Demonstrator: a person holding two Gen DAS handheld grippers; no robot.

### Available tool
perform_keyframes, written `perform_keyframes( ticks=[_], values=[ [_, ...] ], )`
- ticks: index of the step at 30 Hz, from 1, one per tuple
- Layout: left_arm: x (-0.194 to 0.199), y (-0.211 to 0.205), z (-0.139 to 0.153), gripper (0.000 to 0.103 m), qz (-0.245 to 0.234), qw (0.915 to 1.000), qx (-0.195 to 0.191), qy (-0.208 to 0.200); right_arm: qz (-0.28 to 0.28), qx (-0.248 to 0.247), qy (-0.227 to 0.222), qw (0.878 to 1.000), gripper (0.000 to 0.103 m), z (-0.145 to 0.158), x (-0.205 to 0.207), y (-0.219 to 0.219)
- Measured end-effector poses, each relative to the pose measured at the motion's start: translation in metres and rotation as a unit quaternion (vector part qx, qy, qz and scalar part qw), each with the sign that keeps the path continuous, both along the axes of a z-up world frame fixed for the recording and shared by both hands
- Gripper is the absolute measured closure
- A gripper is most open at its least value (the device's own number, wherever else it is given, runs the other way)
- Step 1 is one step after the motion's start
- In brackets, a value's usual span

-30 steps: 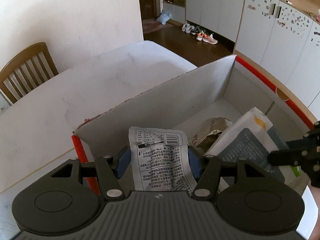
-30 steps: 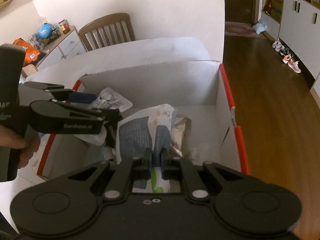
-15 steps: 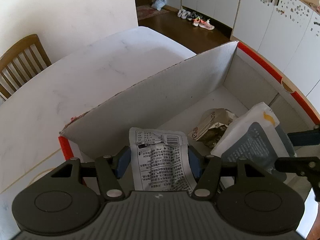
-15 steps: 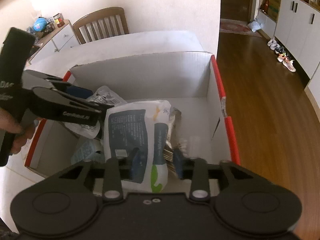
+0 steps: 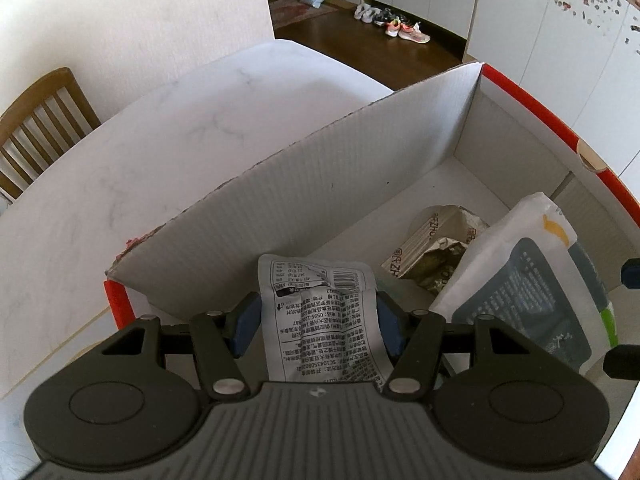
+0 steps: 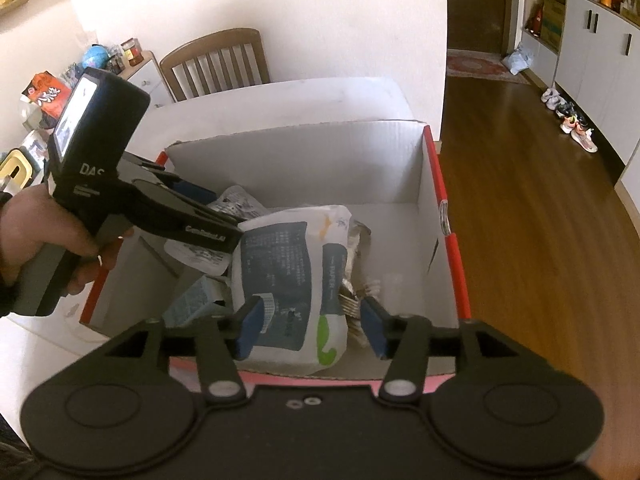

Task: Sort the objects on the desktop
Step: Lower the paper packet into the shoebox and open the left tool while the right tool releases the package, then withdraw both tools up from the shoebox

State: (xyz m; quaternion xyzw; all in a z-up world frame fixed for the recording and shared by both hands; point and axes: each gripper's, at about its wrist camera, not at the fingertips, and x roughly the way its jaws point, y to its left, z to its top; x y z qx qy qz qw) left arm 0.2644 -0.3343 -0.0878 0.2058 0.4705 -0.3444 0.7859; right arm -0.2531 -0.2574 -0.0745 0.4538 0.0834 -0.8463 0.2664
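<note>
Left tool (image 5: 318, 320) grips packet (image 5: 320, 320) over box (image 5: 304, 200).

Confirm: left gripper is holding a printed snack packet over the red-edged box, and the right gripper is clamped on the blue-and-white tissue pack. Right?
Not quite. The right gripper isn't clamped: in the right wrist view its jaws are opening, pads clear of the blue-and-white tissue pack. The left gripper does hold the printed snack packet over the red-edged box.
</note>
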Motion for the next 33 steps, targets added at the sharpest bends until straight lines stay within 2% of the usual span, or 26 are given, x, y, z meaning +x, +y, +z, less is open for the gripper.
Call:
perform_keyframes(
  ticks=[5, 18, 24, 26, 33],
  values=[
    [-0.007, 0.006, 0.008, 0.032, 0.004, 0.9999, -0.014, -0.008, 0.008, -0.004, 0.005, 1.000, 0.044, 0.006, 0.005, -0.004],
    [-0.030, 0.031, 0.037, 0.028, 0.014, 0.9981, -0.059, -0.012, 0.019, -0.012, 0.020, 1.000, 0.040, 0.017, 0.015, -0.018],
    [-0.047, 0.044, 0.051, 0.028, 0.021, 0.9964, -0.077, -0.027, 0.024, -0.011, 0.030, 0.999, 0.040, 0.022, 0.022, -0.024],
    [-0.051, 0.049, 0.056, 0.020, 0.024, 0.9958, -0.082, -0.034, 0.023, -0.013, 0.034, 0.999, 0.040, 0.023, 0.024, -0.025],
    [-0.066, 0.070, 0.062, 0.018, 0.032, 0.9943, -0.095, -0.036, 0.022, -0.027, 0.049, 0.998, 0.032, 0.029, 0.030, -0.027]
  ],
)
